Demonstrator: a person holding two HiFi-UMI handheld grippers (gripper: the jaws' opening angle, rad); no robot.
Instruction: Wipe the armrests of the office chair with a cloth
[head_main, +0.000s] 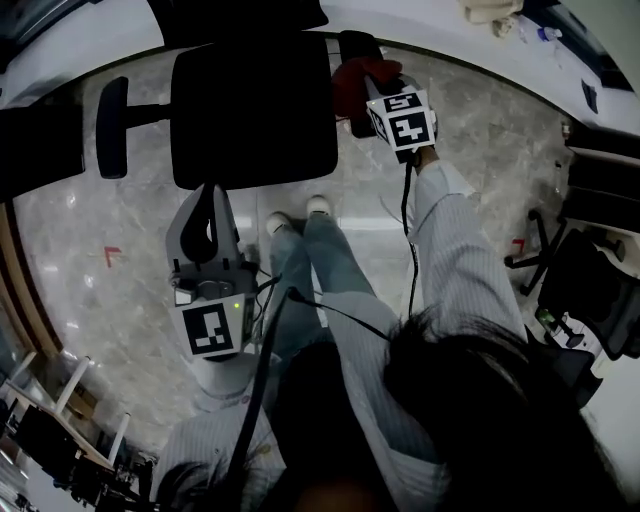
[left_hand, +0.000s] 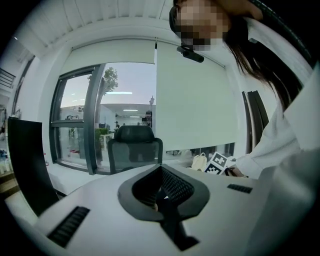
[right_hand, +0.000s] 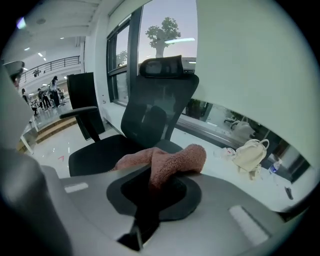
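Currently my right gripper (head_main: 368, 88) pinches the one red cloth (right_hand: 170, 162) by the single chair (head_main: 250, 110)'s right armrest (head_main: 357, 43); my left gripper (left_hand: 160, 172) sits closed, empty.

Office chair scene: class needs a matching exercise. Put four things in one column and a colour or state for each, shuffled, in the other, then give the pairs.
1 cloth
2 left tool
3 chair seat
4 bag

A black
B shut on nothing
C cream
D reddish, gripped by the right tool

Pairs: 1-D, 2-B, 3-A, 4-C
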